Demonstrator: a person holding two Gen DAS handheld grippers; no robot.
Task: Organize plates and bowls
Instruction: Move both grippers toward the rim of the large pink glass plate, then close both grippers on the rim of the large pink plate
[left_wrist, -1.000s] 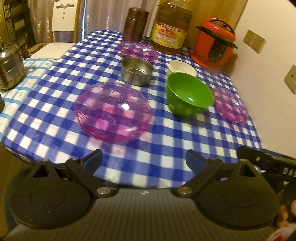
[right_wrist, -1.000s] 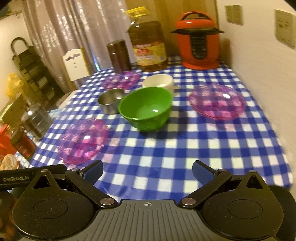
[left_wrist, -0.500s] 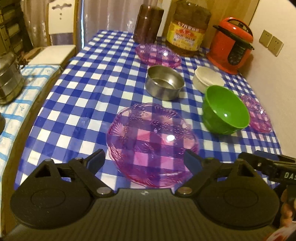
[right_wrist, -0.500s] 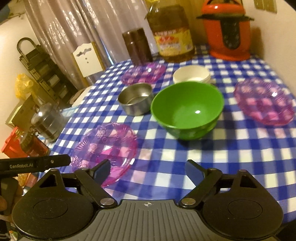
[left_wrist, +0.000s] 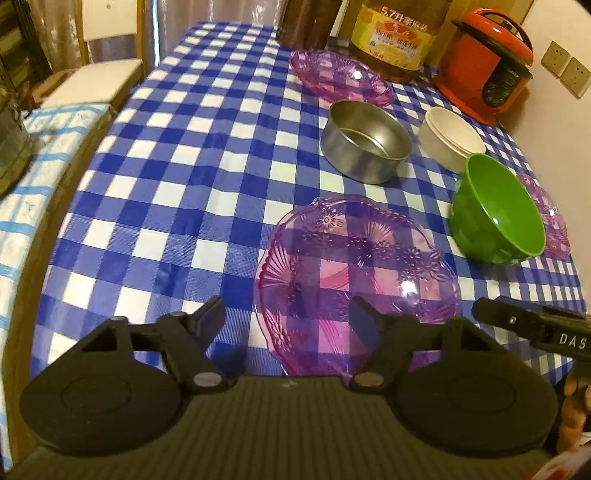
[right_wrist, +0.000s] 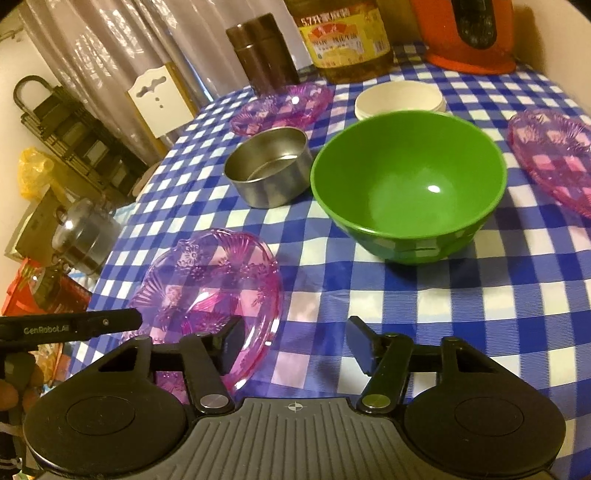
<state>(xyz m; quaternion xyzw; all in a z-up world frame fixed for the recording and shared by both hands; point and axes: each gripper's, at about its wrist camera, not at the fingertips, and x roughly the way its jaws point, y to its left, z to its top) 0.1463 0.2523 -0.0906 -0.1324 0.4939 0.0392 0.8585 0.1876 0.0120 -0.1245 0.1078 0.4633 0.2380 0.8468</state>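
A near purple glass plate (left_wrist: 354, 273) lies on the checked table, just ahead of my open, empty left gripper (left_wrist: 288, 321). It also shows in the right wrist view (right_wrist: 210, 291). A green bowl (right_wrist: 406, 184) stands ahead of my open, empty right gripper (right_wrist: 295, 343); it shows in the left wrist view (left_wrist: 495, 218) too. A steel bowl (left_wrist: 365, 140), a white bowl (left_wrist: 450, 138), a far purple plate (left_wrist: 340, 75) and a right purple plate (right_wrist: 554, 155) sit behind.
An oil bottle (left_wrist: 399, 33), a brown canister (right_wrist: 262, 55) and a red cooker (left_wrist: 487, 59) stand at the table's back. A chair (left_wrist: 103, 55) and a cloth-covered stand (left_wrist: 33, 155) are at the left. The wall is on the right.
Both grippers have moved forward and lower over the table. The near purple plate and the green bowl now look closer. Nothing on the table has moved.
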